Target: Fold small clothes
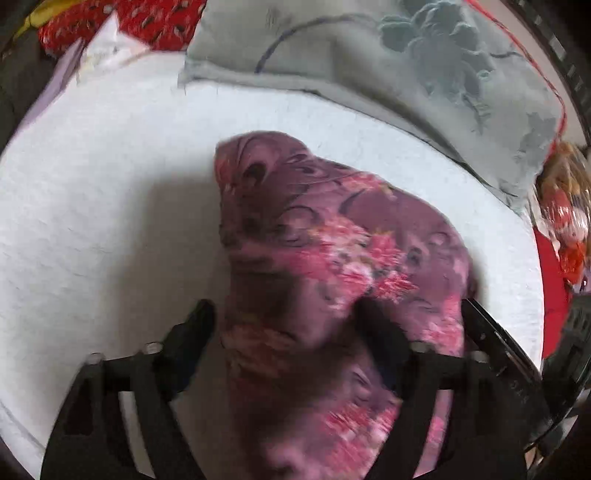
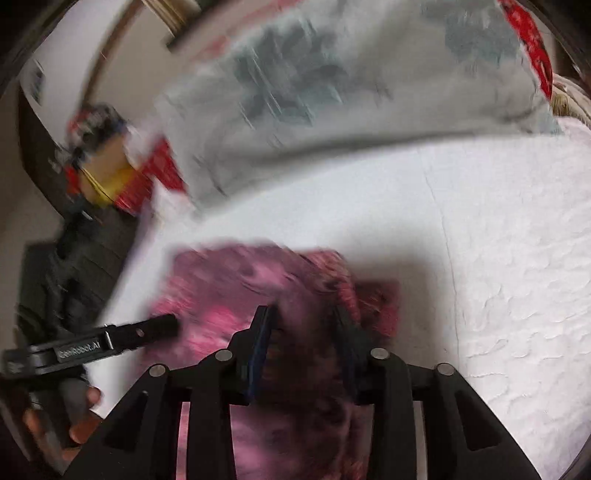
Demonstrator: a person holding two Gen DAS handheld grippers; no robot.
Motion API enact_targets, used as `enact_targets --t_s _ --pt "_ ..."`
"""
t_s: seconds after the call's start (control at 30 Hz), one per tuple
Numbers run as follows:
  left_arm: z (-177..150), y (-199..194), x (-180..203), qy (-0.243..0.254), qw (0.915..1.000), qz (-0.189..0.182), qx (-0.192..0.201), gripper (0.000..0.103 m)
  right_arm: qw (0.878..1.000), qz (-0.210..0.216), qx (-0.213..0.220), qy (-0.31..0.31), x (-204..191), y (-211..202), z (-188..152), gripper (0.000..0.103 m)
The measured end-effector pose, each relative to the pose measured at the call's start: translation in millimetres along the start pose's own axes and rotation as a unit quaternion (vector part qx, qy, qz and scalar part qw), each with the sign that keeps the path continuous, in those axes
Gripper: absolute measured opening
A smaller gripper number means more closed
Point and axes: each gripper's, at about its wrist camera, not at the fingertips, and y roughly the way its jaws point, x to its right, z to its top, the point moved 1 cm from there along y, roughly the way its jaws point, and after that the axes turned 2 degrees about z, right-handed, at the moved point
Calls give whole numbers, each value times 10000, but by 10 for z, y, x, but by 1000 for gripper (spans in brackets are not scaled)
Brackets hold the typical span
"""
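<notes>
A purple garment with pink flowers [image 1: 332, 229] lies crumpled on the white bed cover [image 1: 92, 221]. My left gripper [image 1: 286, 325] points down over its near end and stands open wide. One finger is just off the cloth's left edge, the other is above the cloth, and neither pad presses on it. In the right wrist view my right gripper [image 2: 304, 328] has a bunch of the garment [image 2: 221, 288] filling the narrow gap between both pads. One left finger [image 2: 147, 332] reaches in beside it. The picture is blurred.
A grey flowered pillow [image 1: 369, 55] lies along the far side of the cover, also in the right wrist view [image 2: 295, 92]. Red patterned cloth [image 1: 147, 22] is at the far left corner. A hand [image 2: 85, 402] grips the left tool's handle. Dark fabric [image 2: 74, 258] sits off the bed's edge.
</notes>
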Motion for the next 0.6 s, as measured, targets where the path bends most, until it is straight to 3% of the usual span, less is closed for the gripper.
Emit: enact_targets --t_s 0.03,0.1,0.27,0.37,0.4,0.47,0.53,0.6 --pt "7 -2 -63 -117 9999 -31 6 94 10000 64 14 57 47 11 8 40" --pt "37 0 -112 -230 9996 -151 -47 93 9994 231 -77 252 112 -1 48 40" --pt "36 -195 -110 -130 9999 -6 100 93 9998 25 -194 -75 -8 -252 63 46" --pt "-65 -416 -107 -52 9995 3 327 93 9987 377 -128 -332 -126 -519 -53 48" --pt "-120 -471 -104 -34 9994 14 352 93 9981 435 -168 -407 -152 -542 -72 55" --pt "-266 -538 -108 53 9992 52 405 93 9970 299 -295 -648 -177 -542 -208 66" --pt "-402 -472 -75 216 9985 371 327 93 9930 -245 -731 -898 -130 -377 -402 69" --pt "-439 -313 -49 420 9971 623 129 94 9960 -246 -558 -656 -42 -347 -463 79"
